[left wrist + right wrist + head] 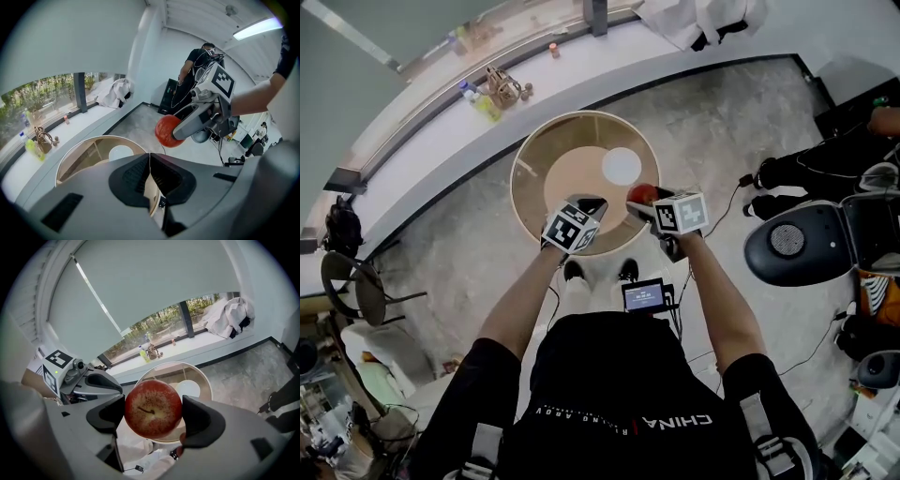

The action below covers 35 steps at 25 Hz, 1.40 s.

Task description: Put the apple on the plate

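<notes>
A red apple point(153, 408) with its stem end facing the camera sits between the two pads of my right gripper point(153, 414), which is shut on it. In the head view the apple point(641, 193) hangs over the right rim of a round wooden table point(521, 150). A white plate point(622, 166) lies on the table just beyond the apple. The plate point(189, 388) also shows behind the apple in the right gripper view. My left gripper point(592, 205) hovers over the table's near edge to the left of the apple, its jaws shut with nothing in them.
A long white window ledge point(422, 141) runs behind the table, with bottles and a small basket point(499, 89) on it. White cloth point(229, 315) lies at its far end. A grey rounded machine point(797, 246) and a person point(194, 65) are to the right. A stool point(361, 286) is on the left.
</notes>
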Each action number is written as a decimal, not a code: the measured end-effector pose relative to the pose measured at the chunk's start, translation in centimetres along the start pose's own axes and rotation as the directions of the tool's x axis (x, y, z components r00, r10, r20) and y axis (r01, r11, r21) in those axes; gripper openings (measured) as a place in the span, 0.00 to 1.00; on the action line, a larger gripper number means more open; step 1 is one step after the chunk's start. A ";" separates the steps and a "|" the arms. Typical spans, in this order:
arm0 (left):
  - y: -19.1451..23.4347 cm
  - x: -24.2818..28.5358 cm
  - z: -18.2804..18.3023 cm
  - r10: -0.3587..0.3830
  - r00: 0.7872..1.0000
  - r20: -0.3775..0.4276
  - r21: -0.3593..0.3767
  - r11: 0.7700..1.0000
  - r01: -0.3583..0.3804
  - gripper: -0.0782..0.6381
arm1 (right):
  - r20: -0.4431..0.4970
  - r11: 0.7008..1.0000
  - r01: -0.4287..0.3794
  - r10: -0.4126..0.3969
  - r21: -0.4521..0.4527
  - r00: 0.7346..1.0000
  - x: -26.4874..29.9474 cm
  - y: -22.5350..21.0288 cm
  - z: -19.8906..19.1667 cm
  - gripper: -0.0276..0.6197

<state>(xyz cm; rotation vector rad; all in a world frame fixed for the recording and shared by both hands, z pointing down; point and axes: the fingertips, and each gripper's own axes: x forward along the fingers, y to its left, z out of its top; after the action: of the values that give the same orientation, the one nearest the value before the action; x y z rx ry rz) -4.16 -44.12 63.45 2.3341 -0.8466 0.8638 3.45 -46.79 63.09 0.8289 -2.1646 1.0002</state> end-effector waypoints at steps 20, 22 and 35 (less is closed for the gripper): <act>18.0 23.5 -7.7 0.080 0.996 -0.025 -0.250 0.965 -0.084 0.13 | -0.114 0.982 0.184 -0.188 -0.043 0.976 29.3 -19.8 -1.0 0.61; 18.1 24.9 -8.3 0.079 0.996 -0.027 -0.255 0.963 -0.084 0.13 | -0.109 0.976 0.203 -0.211 -0.072 0.971 31.2 -20.7 -1.3 0.61; 19.0 25.6 -9.9 0.089 0.996 -0.006 -0.258 0.962 -0.088 0.13 | -0.134 0.959 0.242 -0.262 -0.149 0.956 35.3 -22.3 -1.6 0.68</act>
<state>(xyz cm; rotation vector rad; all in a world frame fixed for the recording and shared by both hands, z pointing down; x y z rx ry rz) -5.75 -60.29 92.59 2.0870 -1.0088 0.7344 -1.49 -67.02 99.27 0.9088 -1.9146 0.7585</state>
